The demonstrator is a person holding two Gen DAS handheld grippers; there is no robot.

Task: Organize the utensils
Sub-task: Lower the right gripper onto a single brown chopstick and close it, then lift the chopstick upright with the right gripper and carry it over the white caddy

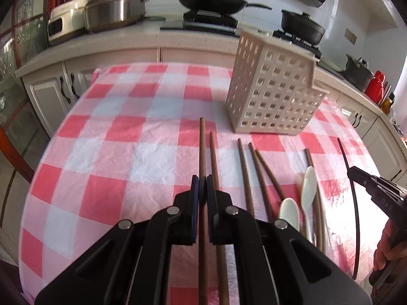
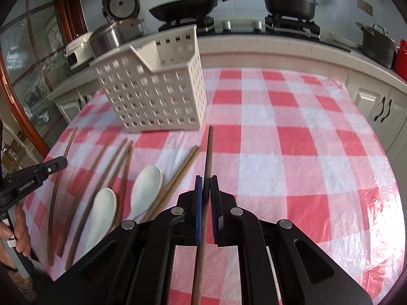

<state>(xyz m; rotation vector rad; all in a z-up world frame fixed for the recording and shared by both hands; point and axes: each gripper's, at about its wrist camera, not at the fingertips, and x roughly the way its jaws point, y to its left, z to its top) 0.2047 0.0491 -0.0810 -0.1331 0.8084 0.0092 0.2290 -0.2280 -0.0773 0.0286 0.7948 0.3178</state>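
Observation:
In the left wrist view my left gripper (image 1: pixel 202 180) is shut on a brown chopstick (image 1: pixel 202 147), held just above the checked tablecloth (image 1: pixel 122 152). Several more chopsticks (image 1: pixel 245 170) and two white spoons (image 1: pixel 309 185) lie to its right. The perforated beige utensil basket (image 1: pixel 274 86) stands upright beyond them. My right gripper (image 2: pixel 206 180) is shut on another chopstick (image 2: pixel 209 150), which points toward the basket (image 2: pixel 157 86). Each gripper also shows at the edge of the other view, the right gripper (image 1: pixel 352 171) and the left gripper (image 2: pixel 62 162), each with its stick.
Behind the table runs a kitchen counter (image 2: pixel 279 45) with a gas stove, a black wok (image 1: pixel 211 0), a black lidded pot (image 2: pixel 290 0), a steel pot (image 1: pixel 112 10) and a rice cooker (image 2: pixel 124 2). A hand (image 2: pixel 21 228) shows at the left edge.

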